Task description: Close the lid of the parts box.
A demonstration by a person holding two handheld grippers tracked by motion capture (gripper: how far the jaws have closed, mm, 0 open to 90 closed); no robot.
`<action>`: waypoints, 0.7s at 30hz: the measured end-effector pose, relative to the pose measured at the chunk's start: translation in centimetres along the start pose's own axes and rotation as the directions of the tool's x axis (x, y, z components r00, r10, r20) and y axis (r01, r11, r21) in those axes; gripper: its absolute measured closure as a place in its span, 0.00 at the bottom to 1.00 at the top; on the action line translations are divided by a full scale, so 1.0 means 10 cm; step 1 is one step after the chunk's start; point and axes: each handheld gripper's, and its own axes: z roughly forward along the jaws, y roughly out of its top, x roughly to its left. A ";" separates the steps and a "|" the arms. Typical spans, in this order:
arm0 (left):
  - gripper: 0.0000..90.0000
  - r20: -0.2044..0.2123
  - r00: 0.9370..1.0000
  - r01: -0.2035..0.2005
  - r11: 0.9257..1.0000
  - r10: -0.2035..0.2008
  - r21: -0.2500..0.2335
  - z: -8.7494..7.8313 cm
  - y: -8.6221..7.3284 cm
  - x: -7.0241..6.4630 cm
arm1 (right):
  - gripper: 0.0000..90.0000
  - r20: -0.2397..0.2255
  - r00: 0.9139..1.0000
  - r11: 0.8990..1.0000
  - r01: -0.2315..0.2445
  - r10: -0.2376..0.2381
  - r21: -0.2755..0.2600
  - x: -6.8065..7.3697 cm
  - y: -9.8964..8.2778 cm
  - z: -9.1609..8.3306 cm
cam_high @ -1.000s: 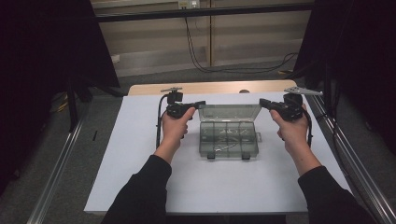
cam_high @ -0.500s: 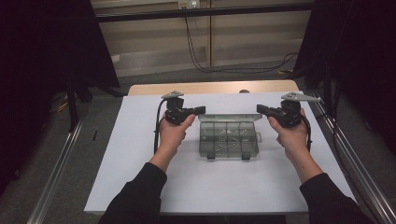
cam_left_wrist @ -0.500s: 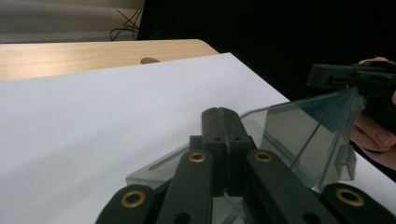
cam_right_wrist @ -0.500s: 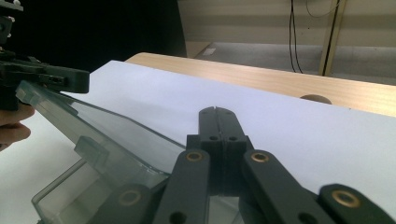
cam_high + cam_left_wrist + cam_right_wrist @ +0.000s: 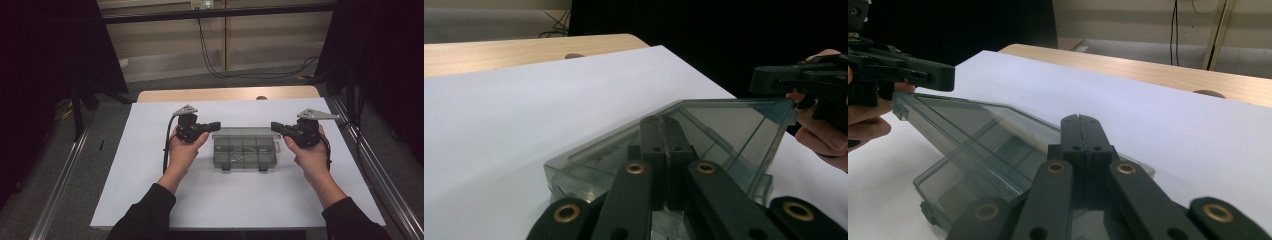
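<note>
A clear grey compartment box lies mid-table, two latches on its near edge. Its lid is hinged at the back and stands half raised, tilted toward the person. My left gripper is shut, its tip against the lid's left corner. My right gripper is shut too, tip at the lid's right corner. In the left gripper view my closed jaws point at the slanted lid, with the right gripper at its far corner. The right gripper view mirrors this: closed jaws, lid, left gripper.
A white sheet covers the table, and a strip of wood shows at the far edge. Metal rails run along both sides. Cables lie on the floor behind. Small thin parts sit in one compartment.
Both grippers have come toward the person and a little inward. The lid, which stood taller before, has tipped down lower over the box.
</note>
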 end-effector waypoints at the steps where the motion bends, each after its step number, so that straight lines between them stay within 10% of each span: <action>1: 1.00 -0.002 1.000 -0.004 1.000 0.004 0.002 -0.01 -0.01 -0.01 | 1.00 0.002 1.000 1.000 0.005 -0.005 0.000 0.02 -0.01 -0.01; 21: 1.00 0.001 1.000 -0.018 1.000 0.018 -0.015 -0.17 -0.26 -0.18 | 1.00 0.015 1.000 1.000 0.003 -0.002 -0.018 0.13 -0.28 -0.19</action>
